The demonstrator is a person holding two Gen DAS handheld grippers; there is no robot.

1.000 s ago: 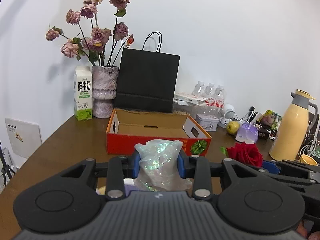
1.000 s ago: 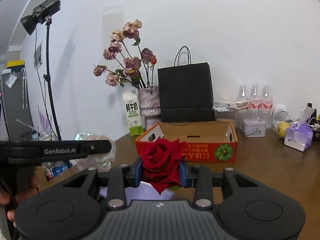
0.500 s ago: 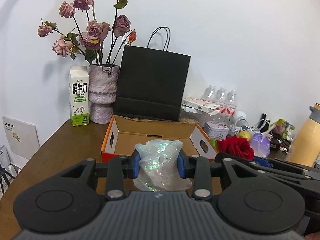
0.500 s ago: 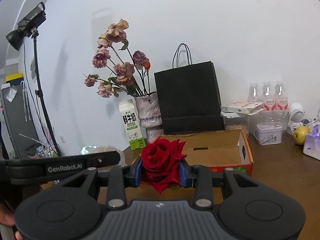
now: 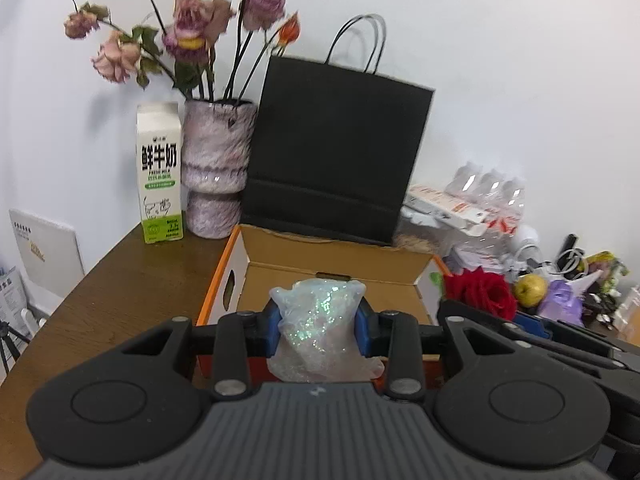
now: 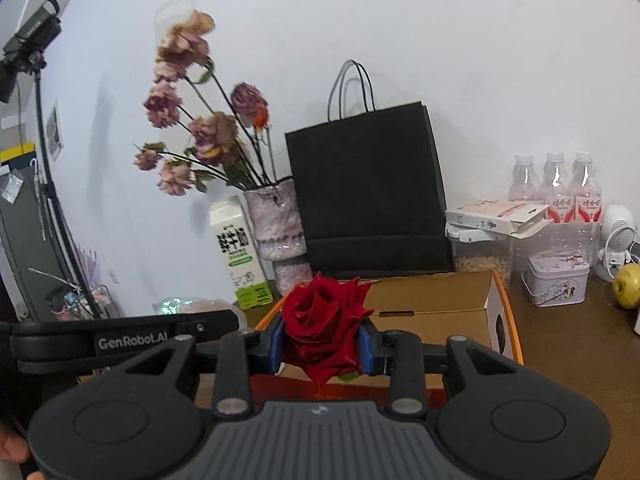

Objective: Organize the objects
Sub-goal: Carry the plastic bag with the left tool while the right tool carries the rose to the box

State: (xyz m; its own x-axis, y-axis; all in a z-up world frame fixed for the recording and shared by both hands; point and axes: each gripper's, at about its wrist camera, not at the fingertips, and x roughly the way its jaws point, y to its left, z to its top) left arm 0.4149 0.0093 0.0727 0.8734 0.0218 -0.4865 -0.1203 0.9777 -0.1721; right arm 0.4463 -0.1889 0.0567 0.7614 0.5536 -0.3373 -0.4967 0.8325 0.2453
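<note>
Blue pads of the left gripper clamp a crumpled iridescent plastic bag, jaws narrow, bag bulging above and below the pads. Right gripper likewise narrow, pinching a red rose by the bloom.

Both hang at the near edge of the orange cardboard box, which sits open on the brown counter. Black paper bag at 12 o'clock of the box, vase of dried roses at 11, milk carton left of the vase.

Left wrist view alone shows the rose from the side at 3 o'clock and a purple tissue pack. Right wrist view alone shows a light stand, a small tin, three water bottles, and "GenRobot.AI" on the left gripper's body.

Carton reads "FRESH MILK" under large Chinese characters.
</note>
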